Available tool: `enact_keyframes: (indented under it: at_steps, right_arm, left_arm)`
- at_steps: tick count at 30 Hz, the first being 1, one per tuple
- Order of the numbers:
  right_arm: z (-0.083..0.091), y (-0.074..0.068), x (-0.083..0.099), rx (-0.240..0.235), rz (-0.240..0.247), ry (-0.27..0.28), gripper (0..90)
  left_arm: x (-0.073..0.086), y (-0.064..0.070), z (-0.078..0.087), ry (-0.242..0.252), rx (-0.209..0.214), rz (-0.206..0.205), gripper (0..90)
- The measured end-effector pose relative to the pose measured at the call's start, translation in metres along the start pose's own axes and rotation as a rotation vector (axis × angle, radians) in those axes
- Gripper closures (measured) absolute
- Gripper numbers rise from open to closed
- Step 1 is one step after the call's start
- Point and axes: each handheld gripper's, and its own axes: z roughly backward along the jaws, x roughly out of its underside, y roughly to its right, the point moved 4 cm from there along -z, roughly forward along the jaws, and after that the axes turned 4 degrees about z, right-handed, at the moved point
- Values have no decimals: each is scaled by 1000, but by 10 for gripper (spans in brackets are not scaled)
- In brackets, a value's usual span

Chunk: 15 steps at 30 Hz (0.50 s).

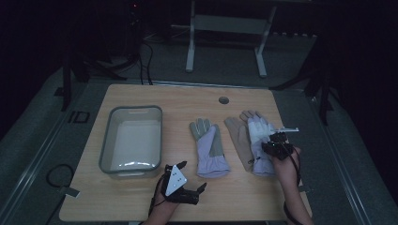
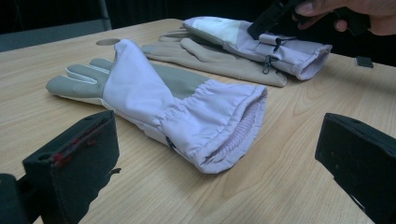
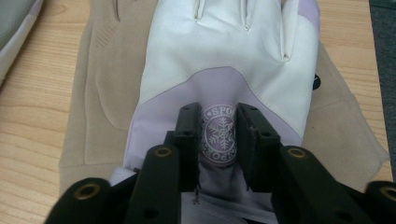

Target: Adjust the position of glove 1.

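While pinching — jaws on glove (image 3: 219, 70)

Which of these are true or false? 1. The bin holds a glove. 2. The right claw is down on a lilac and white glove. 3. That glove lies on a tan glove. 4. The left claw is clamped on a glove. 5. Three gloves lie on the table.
1. False: the grey bin has nothing in it.
2. True: the right claw has its jaws on either side of the snowflake badge on the lilac and white glove.
3. True: the tan glove sticks out from under it on both sides.
4. False: the left claw is open, short of the lilac and grey glove.
5. True, on the wooden table.
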Motion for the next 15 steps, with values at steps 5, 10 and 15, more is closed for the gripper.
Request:
enact_keyframes:
  at_steps: [5, 10, 15]
  right_arm:
    - [8, 3, -3, -28, 15, 16, 563]
    - [24, 12, -9, -70, 54, 59, 503]
    - [19, 16, -4, -109, 37, 21, 491]
  left_arm:
    - [0, 0, 0, -3, -1, 2, 0]
    - [0, 0, 0, -4, 3, 5, 0]
    - [0, 0, 0, -6, 5, 7, 0]
